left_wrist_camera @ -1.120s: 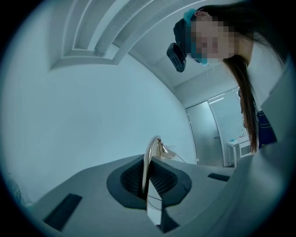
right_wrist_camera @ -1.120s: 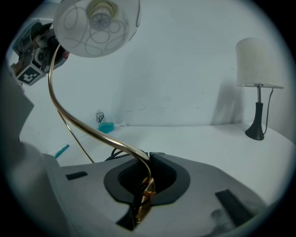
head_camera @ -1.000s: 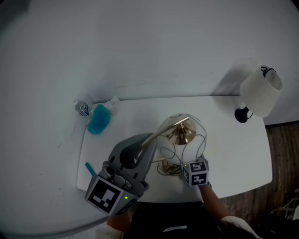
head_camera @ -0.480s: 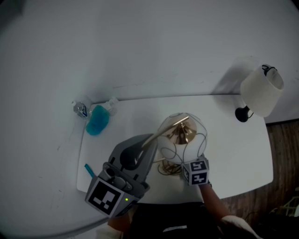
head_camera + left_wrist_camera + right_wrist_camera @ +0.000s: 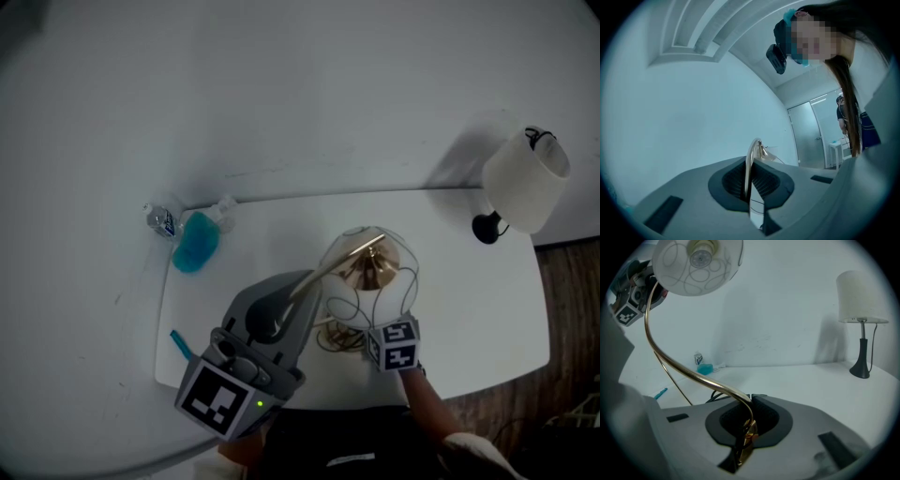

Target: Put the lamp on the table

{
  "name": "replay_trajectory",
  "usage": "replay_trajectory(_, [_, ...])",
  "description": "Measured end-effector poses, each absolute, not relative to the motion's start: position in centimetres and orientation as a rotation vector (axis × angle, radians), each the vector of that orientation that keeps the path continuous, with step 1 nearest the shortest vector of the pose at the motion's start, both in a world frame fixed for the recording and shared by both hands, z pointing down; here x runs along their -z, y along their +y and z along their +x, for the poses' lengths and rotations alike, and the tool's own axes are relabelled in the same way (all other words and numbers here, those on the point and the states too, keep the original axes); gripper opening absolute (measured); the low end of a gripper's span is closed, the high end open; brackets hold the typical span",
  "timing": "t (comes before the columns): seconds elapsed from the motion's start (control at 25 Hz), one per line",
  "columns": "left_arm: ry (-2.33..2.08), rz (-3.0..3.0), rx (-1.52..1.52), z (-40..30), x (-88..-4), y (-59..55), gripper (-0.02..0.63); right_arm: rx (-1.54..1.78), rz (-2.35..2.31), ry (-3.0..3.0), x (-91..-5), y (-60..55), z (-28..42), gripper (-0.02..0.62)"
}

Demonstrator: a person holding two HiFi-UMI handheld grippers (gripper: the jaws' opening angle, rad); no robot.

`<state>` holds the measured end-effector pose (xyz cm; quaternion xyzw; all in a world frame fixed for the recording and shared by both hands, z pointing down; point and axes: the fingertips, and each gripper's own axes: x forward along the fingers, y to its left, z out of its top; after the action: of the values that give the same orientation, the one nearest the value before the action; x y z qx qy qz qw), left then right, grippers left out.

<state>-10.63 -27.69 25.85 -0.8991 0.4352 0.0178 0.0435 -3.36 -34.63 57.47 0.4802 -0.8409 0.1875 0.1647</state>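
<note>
- Head view: white table (image 5: 487,309) by wall; white-shade lamp (image 5: 525,183) at far right corner
- gold lamp (image 5: 364,267) over mid-table, near front edge; curved arm, globe shade
- left gripper (image 5: 749,187) clamped on lamp's arm; right gripper (image 5: 743,439) clamped on stem nr base
- blue bottle (image 5: 197,242) at far left corner

the right gripper (image 5: 747,425) has its jaws closed on the lower end of the lamp (image 5: 689,372), at a brass fitting. the lamp's gold stem arcs up and left to a white globe shade (image 5: 696,261) with looping wire lines. the left gripper (image 5: 635,291) meets the stem just beside the shade. on the white table (image 5: 825,385), a black-based table lamp (image 5: 860,310) stands far right, a blue bottle (image 5: 705,367) lies by the wall, and a teal pen (image 5: 660,393) lies left.
</note>
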Motion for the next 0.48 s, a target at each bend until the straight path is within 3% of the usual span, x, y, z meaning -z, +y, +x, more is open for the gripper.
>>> replay_trajectory(0.48, [1.331, -2.749, 0.014, -7.1, -25.6, -28.6, 0.012, -0.591, 1.34, -2.423, -57.4, -35.1, -1.7, 0.014])
